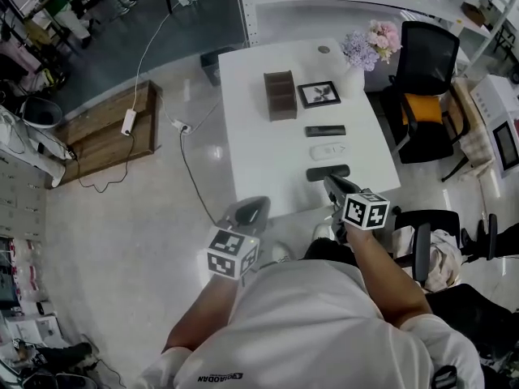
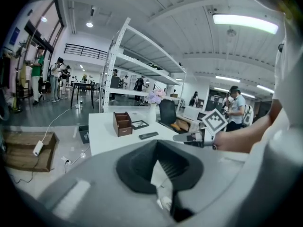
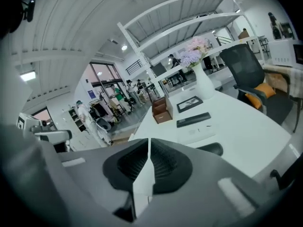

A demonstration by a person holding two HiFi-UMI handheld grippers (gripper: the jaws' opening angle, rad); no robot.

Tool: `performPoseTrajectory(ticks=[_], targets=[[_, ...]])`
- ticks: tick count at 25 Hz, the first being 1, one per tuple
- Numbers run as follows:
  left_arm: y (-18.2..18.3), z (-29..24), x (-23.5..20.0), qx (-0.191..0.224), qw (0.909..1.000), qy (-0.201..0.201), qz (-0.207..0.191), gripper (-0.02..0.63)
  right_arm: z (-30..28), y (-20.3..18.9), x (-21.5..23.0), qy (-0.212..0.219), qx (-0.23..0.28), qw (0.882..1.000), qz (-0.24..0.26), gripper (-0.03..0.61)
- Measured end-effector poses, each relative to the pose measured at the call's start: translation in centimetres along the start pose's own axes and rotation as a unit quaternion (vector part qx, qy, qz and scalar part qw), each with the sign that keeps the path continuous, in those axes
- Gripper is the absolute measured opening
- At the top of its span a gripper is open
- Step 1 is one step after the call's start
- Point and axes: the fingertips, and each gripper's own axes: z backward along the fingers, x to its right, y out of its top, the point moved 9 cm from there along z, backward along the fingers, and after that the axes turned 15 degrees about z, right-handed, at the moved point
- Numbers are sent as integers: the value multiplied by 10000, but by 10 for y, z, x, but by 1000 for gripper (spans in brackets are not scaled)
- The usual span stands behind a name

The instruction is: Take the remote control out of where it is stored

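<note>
A white table [image 1: 251,148] stands on a shiny floor [image 1: 122,233]. Near its far end sits a brown wooden box [image 1: 280,95] with open slots. A black picture frame [image 1: 319,94] is just beside the box. A bunch of flowers [image 1: 366,45] stands at the far right corner. Closer in, a black remote control [image 1: 325,130], a flat white thing [image 1: 328,151] and a dark roll [image 1: 328,173] lie in a row, not touching.

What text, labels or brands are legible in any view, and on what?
Nothing reads cleanly.
Dark print on the person's white shirt: too small and blurred to read.
Marker cubes: black-and-white square patterns only, no letters.
Framed picture: a plant image, no visible words.
</note>
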Motion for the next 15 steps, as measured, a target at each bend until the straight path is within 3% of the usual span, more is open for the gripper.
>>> performPoseTrajectory(ticks=[6, 15], targets=[[-5, 11, 14, 180, 9998, 36, 51, 3, 17, 22, -43, 804, 112, 9948, 619, 6], [-22, 20, 56, 311, 9991, 142, 249, 3, 73, 37, -75, 1203, 331, 9798, 1560, 5]])
